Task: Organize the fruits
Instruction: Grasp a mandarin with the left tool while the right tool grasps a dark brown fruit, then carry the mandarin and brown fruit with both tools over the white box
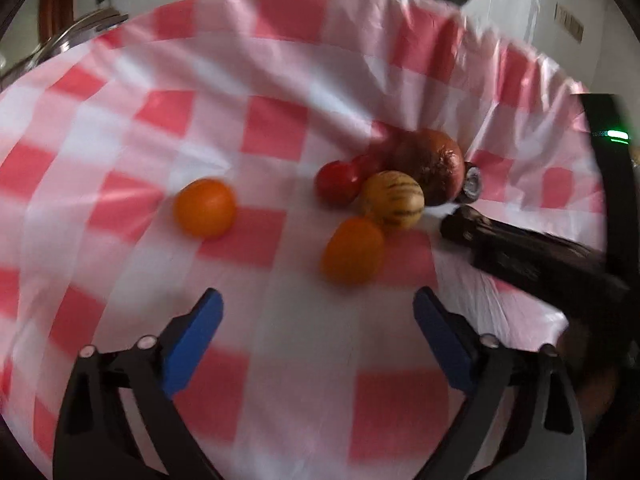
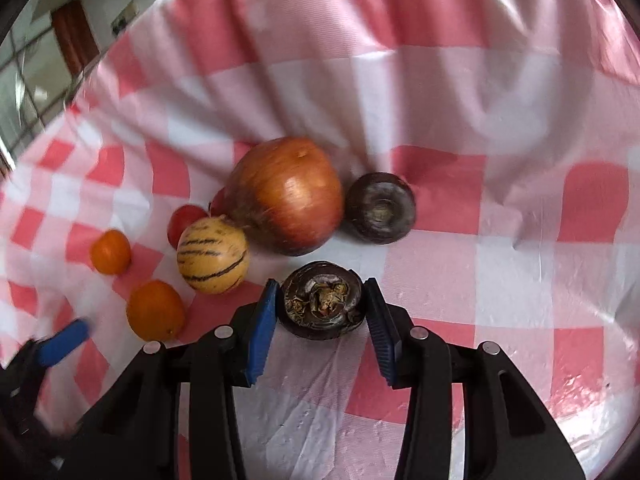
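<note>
Red fruit (image 2: pixel 218 202) behind onion (image 2: pixel 286 194)

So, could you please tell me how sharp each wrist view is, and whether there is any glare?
Left wrist view: smeared throughout, the red-and-white checked plastic tablecloth and round orange fruit soft. Right wrist view: crisper on the dark purple round fruit at the right gripper; glare on the cloth's lower right.

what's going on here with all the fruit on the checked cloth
A person holding a gripper in each hand is sorting fruit on a red-and-white checked tablecloth. The right gripper has its blue fingers closed on a dark round fruit. The left gripper is open and empty, near an orange fruit. A striped yellow fruit and a large reddish fruit lie in the cluster.
</note>
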`<action>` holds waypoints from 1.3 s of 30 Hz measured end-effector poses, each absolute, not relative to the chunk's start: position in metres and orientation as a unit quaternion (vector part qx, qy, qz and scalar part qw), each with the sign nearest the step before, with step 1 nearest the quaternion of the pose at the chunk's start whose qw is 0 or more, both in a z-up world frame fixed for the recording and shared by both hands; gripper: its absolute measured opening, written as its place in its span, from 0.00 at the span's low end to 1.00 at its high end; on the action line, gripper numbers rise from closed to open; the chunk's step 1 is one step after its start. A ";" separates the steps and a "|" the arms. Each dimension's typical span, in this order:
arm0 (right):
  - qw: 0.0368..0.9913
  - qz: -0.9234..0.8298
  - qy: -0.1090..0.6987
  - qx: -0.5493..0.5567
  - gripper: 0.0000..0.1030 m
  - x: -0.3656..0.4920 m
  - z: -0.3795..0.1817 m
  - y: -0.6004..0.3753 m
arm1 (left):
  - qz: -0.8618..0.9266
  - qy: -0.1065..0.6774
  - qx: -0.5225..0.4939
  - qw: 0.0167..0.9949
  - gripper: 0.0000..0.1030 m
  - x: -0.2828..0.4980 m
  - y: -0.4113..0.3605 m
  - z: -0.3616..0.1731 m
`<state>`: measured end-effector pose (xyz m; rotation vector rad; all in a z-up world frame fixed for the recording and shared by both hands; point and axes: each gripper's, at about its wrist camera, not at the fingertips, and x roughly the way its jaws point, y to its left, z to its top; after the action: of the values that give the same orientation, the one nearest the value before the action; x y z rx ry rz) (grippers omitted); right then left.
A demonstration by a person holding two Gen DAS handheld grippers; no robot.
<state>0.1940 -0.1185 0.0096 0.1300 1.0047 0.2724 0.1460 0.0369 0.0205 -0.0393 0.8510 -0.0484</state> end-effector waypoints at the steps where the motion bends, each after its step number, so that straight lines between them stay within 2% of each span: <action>1: 0.865 0.131 0.479 0.066 0.41 0.194 0.010 -0.123 | -0.018 0.420 -0.017 0.907 0.84 0.157 0.033 0.018; 2: 0.865 0.130 0.479 0.066 0.41 0.195 0.010 -0.124 | -0.013 0.427 -0.013 0.904 0.78 0.166 0.031 0.016; 3: 0.866 0.129 0.480 0.063 0.41 0.195 0.009 -0.123 | -0.007 0.435 -0.008 0.900 0.67 0.173 0.030 0.013; 4: 0.865 0.129 0.480 0.063 0.41 0.195 0.009 -0.123 | -0.011 0.444 -0.007 0.896 0.62 0.179 0.030 0.009; 5: 0.865 0.131 0.480 0.066 0.41 0.195 0.009 -0.121 | -0.012 0.441 -0.003 0.897 0.51 0.179 0.029 0.010; 6: 0.865 0.133 0.479 0.069 0.41 0.195 0.009 -0.119 | -0.016 0.440 -0.002 0.898 0.36 0.178 0.029 0.012; 15: 0.864 0.132 0.479 0.078 0.41 0.188 0.012 -0.142 | 0.004 0.380 -0.064 0.923 0.34 0.119 0.052 0.043; 18: 0.866 0.125 0.480 0.061 0.41 0.187 0.012 -0.138 | 0.015 0.372 -0.103 0.922 0.34 0.092 0.069 0.048; 24: 0.876 0.081 0.476 -0.011 0.41 0.176 0.018 -0.115 | 0.042 0.364 -0.099 0.925 0.34 0.044 0.086 0.048; 32: 0.885 0.168 0.434 -0.014 0.41 0.095 0.070 -0.055 | 0.080 0.362 -0.150 0.916 0.34 -0.010 0.133 0.040; 39: 0.872 0.233 0.429 -0.027 0.41 0.020 0.085 0.003 | 0.109 0.333 -0.164 0.922 0.34 -0.069 0.174 0.053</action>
<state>0.0195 0.0034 0.0845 -0.0568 0.8954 0.4875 -0.0692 0.1737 0.0530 -0.3360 0.6842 0.2232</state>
